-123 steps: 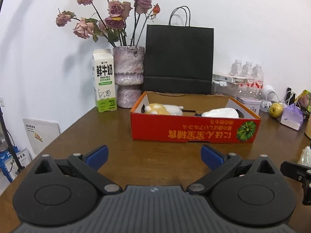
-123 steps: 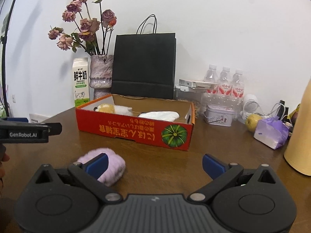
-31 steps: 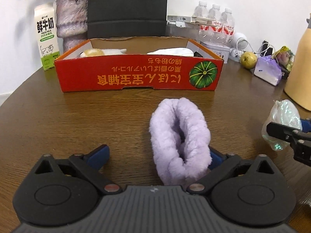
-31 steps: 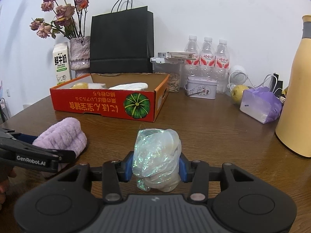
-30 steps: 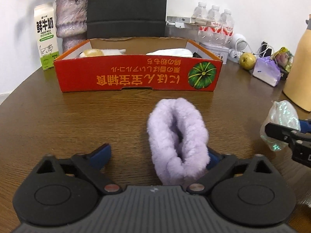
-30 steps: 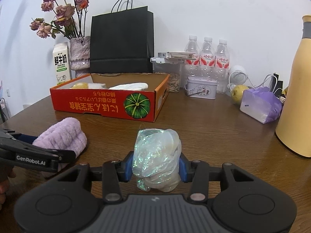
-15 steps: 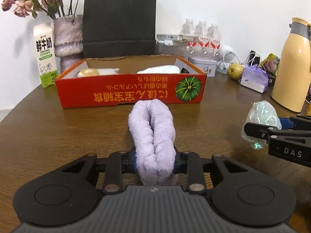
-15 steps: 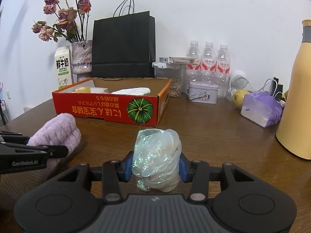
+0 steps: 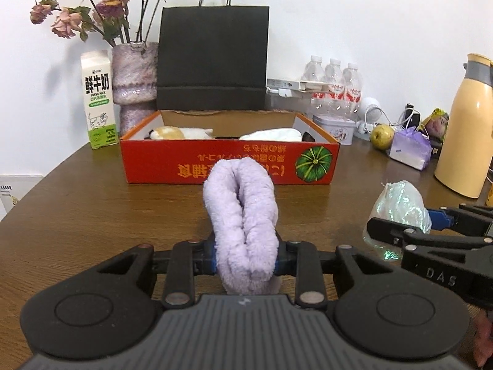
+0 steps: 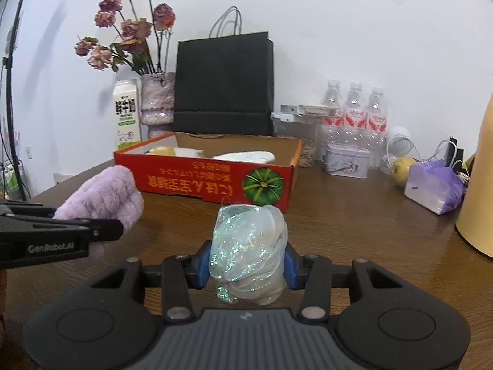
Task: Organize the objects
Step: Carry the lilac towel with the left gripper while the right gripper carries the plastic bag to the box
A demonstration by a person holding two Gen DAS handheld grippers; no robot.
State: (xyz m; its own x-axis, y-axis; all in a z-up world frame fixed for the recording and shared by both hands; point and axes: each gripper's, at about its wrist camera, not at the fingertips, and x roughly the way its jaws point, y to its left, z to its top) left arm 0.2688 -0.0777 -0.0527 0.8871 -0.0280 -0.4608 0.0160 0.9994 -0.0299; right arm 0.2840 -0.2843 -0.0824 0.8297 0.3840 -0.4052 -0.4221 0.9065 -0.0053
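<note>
Left gripper (image 9: 245,262) jaws are clenched on the fluffy lilac roll (image 9: 242,212), right gripper (image 10: 248,269) jaws on the iridescent bundle (image 10: 248,243), both just in front of the red box (image 9: 229,162). Lift each clear over its near wall, then release inside, away from the items already there

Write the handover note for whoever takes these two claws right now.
Left claw: shut on the fluffy purple roll, clear of the table.
Right claw: shut on the iridescent crumpled bag.
Red box: ahead, open, already holding a plush toy and a white cloth.
Done: both items picked up.
Left: place both in the box, probably.
</note>
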